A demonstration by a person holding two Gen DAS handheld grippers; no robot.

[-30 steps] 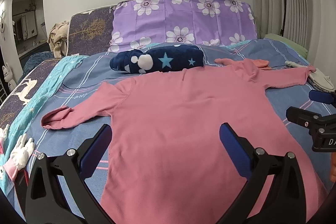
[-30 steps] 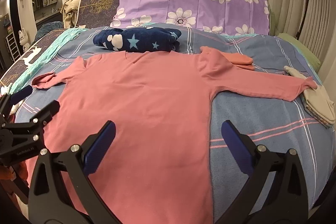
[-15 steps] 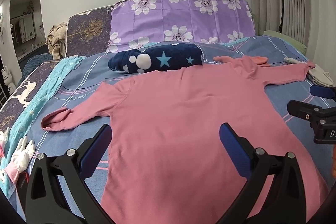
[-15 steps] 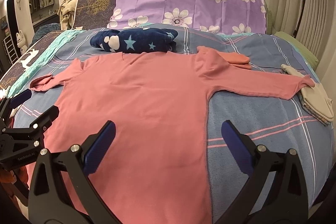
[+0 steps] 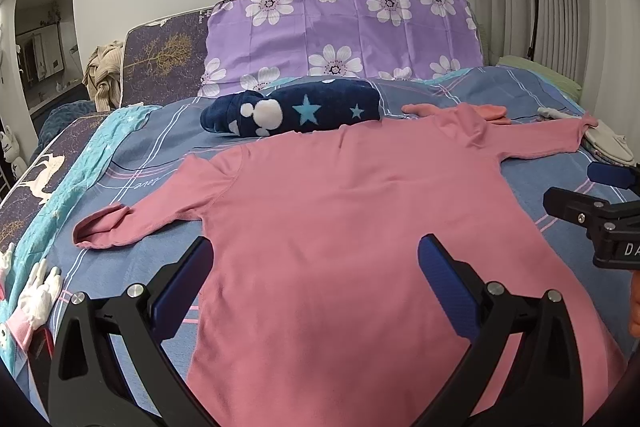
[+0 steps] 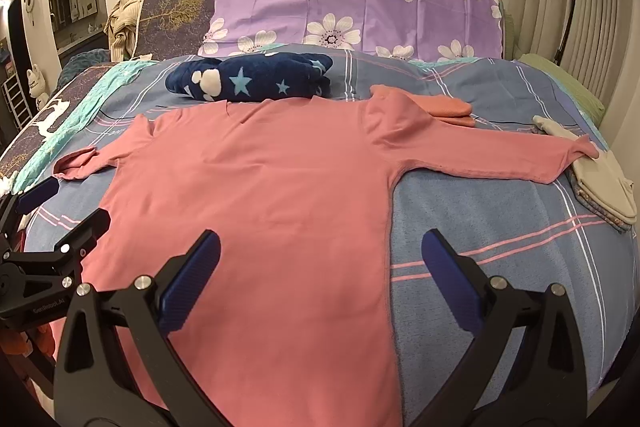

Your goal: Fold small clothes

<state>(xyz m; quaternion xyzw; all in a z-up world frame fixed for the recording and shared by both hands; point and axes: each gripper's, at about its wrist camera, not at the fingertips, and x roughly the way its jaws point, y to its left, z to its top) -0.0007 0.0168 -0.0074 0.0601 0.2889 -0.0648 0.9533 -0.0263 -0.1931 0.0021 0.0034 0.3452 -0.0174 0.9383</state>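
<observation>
A pink long-sleeved shirt lies flat and spread out on the bed, neck toward the pillows, both sleeves stretched sideways; it also shows in the right wrist view. My left gripper is open and empty, hovering above the shirt's lower left part. My right gripper is open and empty above the shirt's lower right edge. Each gripper shows at the edge of the other's view: the right gripper and the left gripper.
A folded navy star-patterned garment lies just beyond the shirt's neck. A folded orange piece sits by the right shoulder. Folded beige clothes lie under the right cuff. A purple flowered pillow stands behind. The blue plaid bedspread covers the bed.
Both grippers have drawn slightly back and up from the shirt, so the view shifted a little. The shirt has not moved and both grippers stay open.
</observation>
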